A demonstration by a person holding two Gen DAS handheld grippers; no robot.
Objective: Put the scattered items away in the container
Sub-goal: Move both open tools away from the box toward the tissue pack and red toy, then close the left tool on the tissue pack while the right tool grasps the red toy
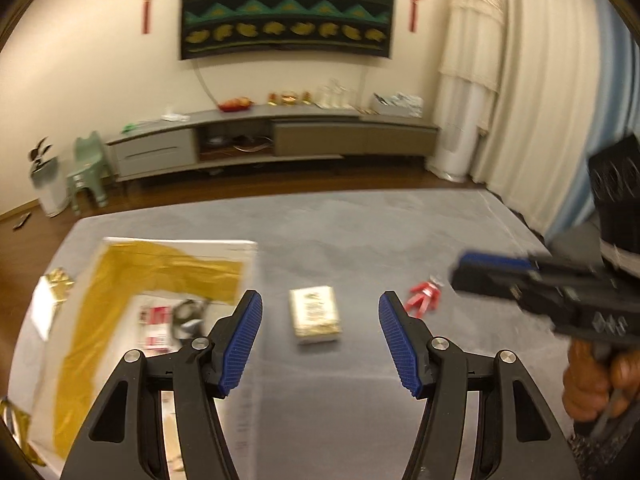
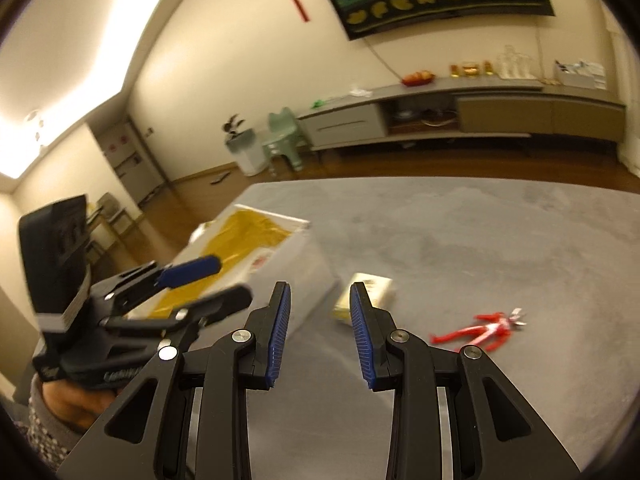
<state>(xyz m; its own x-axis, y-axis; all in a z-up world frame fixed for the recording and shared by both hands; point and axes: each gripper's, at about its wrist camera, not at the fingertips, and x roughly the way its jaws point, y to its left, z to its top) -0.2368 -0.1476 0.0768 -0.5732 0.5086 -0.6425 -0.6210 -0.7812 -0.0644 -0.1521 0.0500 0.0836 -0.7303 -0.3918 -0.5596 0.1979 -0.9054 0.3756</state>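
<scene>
My left gripper (image 1: 320, 338): blue pads spread wide, nothing between them, held above the grey carpet (image 1: 360, 232).
My right gripper (image 2: 319, 334): pads parted with a moderate gap, holding nothing; in the left view it comes in from the right, a hand (image 1: 596, 384) on its handle.
Small packet (image 1: 316, 316): flat on the carpet just right of the white box (image 1: 244, 360).
Red toy figure (image 2: 478, 332): lying on the carpet, right of the packet, farther from the box.
White box: open, gold lining (image 1: 120, 280), items already inside; blurred.
</scene>
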